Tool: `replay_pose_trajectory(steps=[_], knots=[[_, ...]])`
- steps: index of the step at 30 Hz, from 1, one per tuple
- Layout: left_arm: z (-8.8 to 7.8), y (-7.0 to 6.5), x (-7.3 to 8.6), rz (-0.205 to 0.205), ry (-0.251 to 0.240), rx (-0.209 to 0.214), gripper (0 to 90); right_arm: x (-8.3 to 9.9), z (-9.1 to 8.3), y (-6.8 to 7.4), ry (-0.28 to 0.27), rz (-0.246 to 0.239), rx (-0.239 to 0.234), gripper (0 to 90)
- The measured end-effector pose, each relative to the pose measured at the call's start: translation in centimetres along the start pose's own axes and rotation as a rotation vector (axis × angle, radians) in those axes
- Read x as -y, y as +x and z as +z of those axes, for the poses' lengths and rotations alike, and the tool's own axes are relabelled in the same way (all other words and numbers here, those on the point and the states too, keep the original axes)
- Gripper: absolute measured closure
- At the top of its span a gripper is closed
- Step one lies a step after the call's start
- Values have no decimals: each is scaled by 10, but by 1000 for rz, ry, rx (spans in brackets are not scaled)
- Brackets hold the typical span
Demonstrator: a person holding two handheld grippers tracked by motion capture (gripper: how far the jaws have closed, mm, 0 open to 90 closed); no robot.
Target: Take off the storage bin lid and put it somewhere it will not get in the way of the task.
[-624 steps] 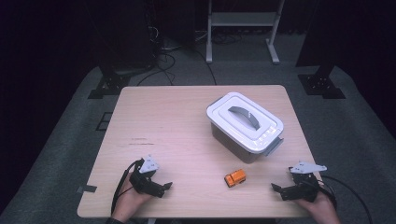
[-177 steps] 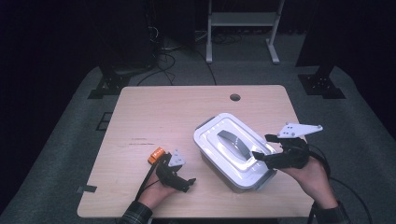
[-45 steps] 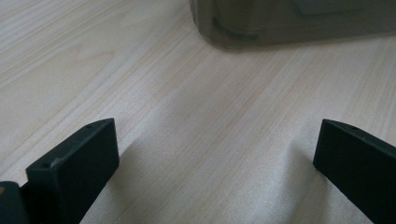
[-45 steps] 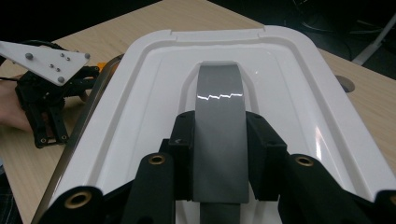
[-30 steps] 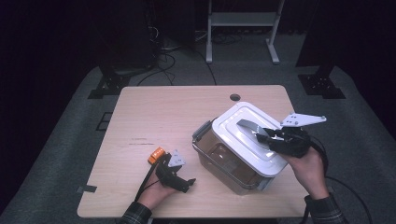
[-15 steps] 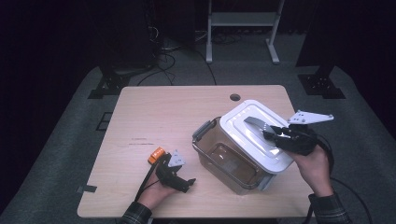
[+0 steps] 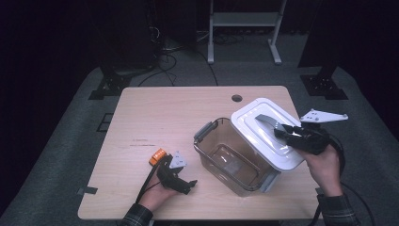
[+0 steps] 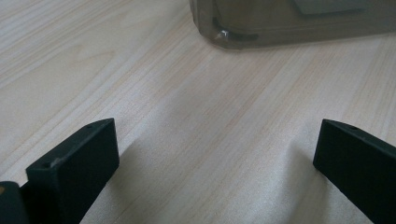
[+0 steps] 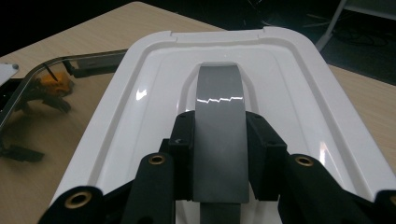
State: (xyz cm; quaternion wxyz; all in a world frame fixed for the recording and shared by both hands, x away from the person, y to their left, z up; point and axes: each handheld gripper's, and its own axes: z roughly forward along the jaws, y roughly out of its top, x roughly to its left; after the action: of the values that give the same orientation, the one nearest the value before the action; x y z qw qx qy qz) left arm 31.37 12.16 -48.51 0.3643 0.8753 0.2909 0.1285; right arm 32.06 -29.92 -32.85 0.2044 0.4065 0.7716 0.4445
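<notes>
A clear brown-tinted storage box [image 7: 230, 160] stands open on the table's right half; its base corner [image 8: 233, 37] shows in the left gripper view. Its white lid [image 7: 263, 136] with a grey handle [image 9: 218, 135] is lifted and tilted over the box's right side, and my right gripper [image 7: 284, 133] is shut on that handle. My left gripper [image 7: 188, 184] rests open on the table to the left of the box, nothing between its fingers [image 8: 74, 163]. A small orange toy [image 7: 157, 156] lies just behind the left hand, seen through the box wall as the orange toy [image 9: 53, 84].
The wooden table [image 7: 155, 117] has a cable hole [image 7: 236, 98] near its far edge. Tape marks sit at the front-left corner [image 7: 87, 190]. Beyond the table, dark floor holds stand legs and cables [image 7: 164, 56].
The right gripper has lifted the lid off the box and carried it rightward. The left gripper has stayed put beside the orange toy.
</notes>
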Motion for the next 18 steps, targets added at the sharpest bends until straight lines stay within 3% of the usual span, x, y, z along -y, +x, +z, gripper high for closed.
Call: replay_pose_trajectory(steps=[18], knots=[[0,0,0,1,3,1,0,8,-5,-22,0,45,37,663]])
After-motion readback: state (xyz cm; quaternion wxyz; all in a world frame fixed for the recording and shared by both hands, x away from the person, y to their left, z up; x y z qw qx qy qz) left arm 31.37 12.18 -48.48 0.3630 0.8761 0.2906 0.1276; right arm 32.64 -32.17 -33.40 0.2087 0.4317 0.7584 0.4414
